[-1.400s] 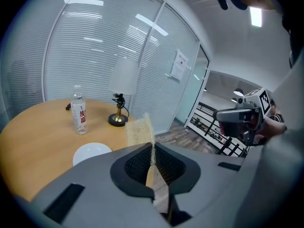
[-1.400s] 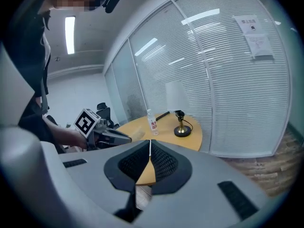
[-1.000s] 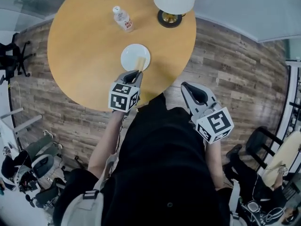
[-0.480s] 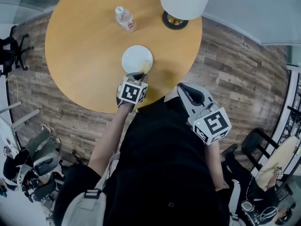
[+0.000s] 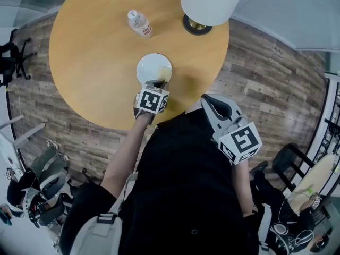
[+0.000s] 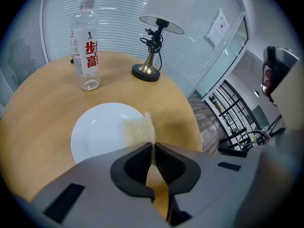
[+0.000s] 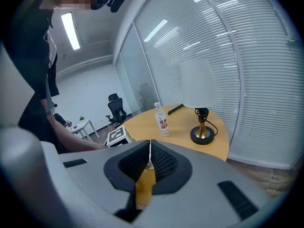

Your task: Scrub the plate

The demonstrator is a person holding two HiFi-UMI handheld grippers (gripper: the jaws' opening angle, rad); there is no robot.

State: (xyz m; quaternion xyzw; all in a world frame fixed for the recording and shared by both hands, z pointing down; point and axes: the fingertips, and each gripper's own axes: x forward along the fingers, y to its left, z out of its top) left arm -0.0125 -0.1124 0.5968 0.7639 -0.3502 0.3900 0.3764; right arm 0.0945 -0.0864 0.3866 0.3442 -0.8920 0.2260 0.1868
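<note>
- Left gripper [image 6: 152,148] clamps a thin tan sponge [image 6: 140,129] over the white plate's [image 6: 97,132] right side.
- Right gripper [image 5: 210,97], jaws together and empty, hangs off the table [image 5: 90,52].

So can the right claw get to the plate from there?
Probably yes. The right claw hangs shut just off the table, and nothing stands between it and the plate. The left claw, holding the sponge, takes up only the near rim.
</note>
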